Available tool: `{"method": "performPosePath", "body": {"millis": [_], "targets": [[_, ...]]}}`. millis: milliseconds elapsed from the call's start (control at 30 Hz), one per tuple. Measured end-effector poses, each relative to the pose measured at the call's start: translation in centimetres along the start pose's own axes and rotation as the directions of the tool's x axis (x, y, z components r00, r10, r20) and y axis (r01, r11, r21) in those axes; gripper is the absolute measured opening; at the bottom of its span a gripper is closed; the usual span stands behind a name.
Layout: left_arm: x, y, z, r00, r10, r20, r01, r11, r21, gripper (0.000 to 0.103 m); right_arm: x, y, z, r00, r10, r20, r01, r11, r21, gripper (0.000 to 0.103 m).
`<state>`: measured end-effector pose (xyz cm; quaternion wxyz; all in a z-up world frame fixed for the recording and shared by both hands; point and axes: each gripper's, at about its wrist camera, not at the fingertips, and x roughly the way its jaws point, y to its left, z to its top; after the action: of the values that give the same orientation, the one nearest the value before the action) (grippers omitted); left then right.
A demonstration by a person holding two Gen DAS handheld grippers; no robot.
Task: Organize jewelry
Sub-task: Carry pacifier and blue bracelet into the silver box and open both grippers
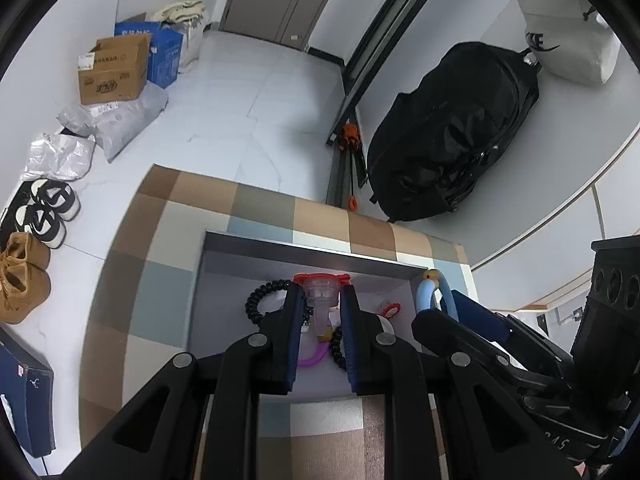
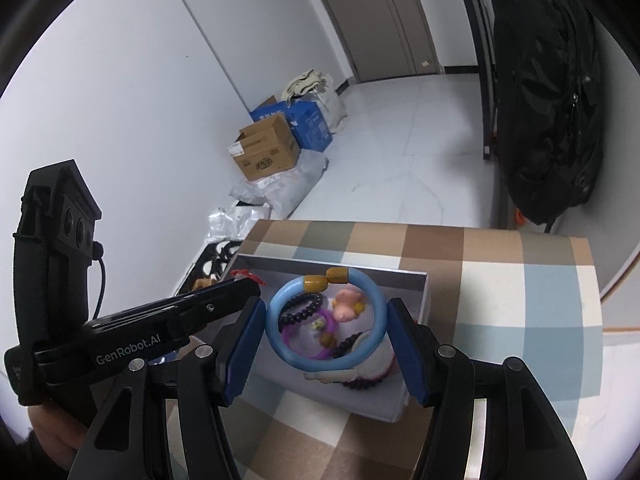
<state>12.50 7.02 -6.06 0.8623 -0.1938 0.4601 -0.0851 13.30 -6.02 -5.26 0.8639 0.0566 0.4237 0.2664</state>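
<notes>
A grey open box [image 1: 224,264] [image 2: 408,392] sits on a checkered cloth. My left gripper [image 1: 322,300] is shut on a clear plastic piece with a red rim [image 1: 321,289], held over the box. My right gripper [image 2: 326,320] is shut on a light blue bangle with amber beads [image 2: 280,344], upright above the box; the bangle also shows in the left wrist view [image 1: 425,294]. Inside the box lie a black bead bracelet [image 1: 254,300] [image 2: 300,304], a purple ring [image 1: 310,360] [image 2: 294,338], a pink charm [image 2: 347,306] and a red-and-white piece [image 1: 390,309].
The checkered cloth [image 1: 160,280] [image 2: 520,320] covers the table. On the floor to the left are cardboard boxes [image 1: 114,70] [image 2: 266,152], bags and shoes [image 1: 44,208]. A black backpack [image 1: 456,132] [image 2: 548,92] stands to the right.
</notes>
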Motion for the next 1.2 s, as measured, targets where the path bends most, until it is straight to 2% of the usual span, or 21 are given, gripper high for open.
{"method": "performPosePath", "body": {"millis": [267, 533, 800, 867, 933, 1000, 1200], "targets": [[1.2, 0.0, 0.4, 0.999, 0.004, -0.032, -0.004, 1.0, -0.004, 0.014, 1.2, -0.8, 0.6, 1.0, 0.02, -0.02, -0.019, 0.999, 0.03, 0.061], [2.3, 0.7, 0.7, 0.998, 0.002, -0.068, -0.006, 0.999, -0.053, 0.014, 1.5, -1.2, 0.5, 0.999, 0.029, -0.039, -0.027, 0.998, 0.049, 0.062], [2.3, 0.5, 0.9, 0.997, -0.028, -0.076, 0.023, 0.998, -0.064, 0.015, 1.5, -1.4, 0.6, 0.999, 0.021, -0.04, -0.018, 0.998, 0.063, 0.062], [2.3, 0.6, 0.9, 0.996, -0.044, -0.082, 0.037, 0.996, -0.078, 0.022, 1.3, -1.3, 0.6, 0.999, 0.018, -0.029, -0.016, 0.998, 0.064, 0.062], [2.1, 0.5, 0.9, 0.996, -0.044, -0.073, 0.038, 0.996, -0.081, 0.046, 1.1, -1.3, 0.6, 1.0, 0.02, -0.019, -0.018, 0.998, 0.059, 0.062], [1.7, 0.5, 0.9, 0.997, -0.054, -0.048, 0.05, 0.995, -0.083, 0.056, 0.8, -1.2, 0.8, 1.0, 0.009, -0.013, -0.008, 0.999, 0.047, 0.063], [1.6, 0.3, 0.8, 0.998, -0.032, -0.049, 0.028, 0.997, -0.075, 0.056, 0.0, -2.1, 0.9, 1.0, -0.021, 0.013, 0.02, 0.998, 0.058, 0.071]]}}
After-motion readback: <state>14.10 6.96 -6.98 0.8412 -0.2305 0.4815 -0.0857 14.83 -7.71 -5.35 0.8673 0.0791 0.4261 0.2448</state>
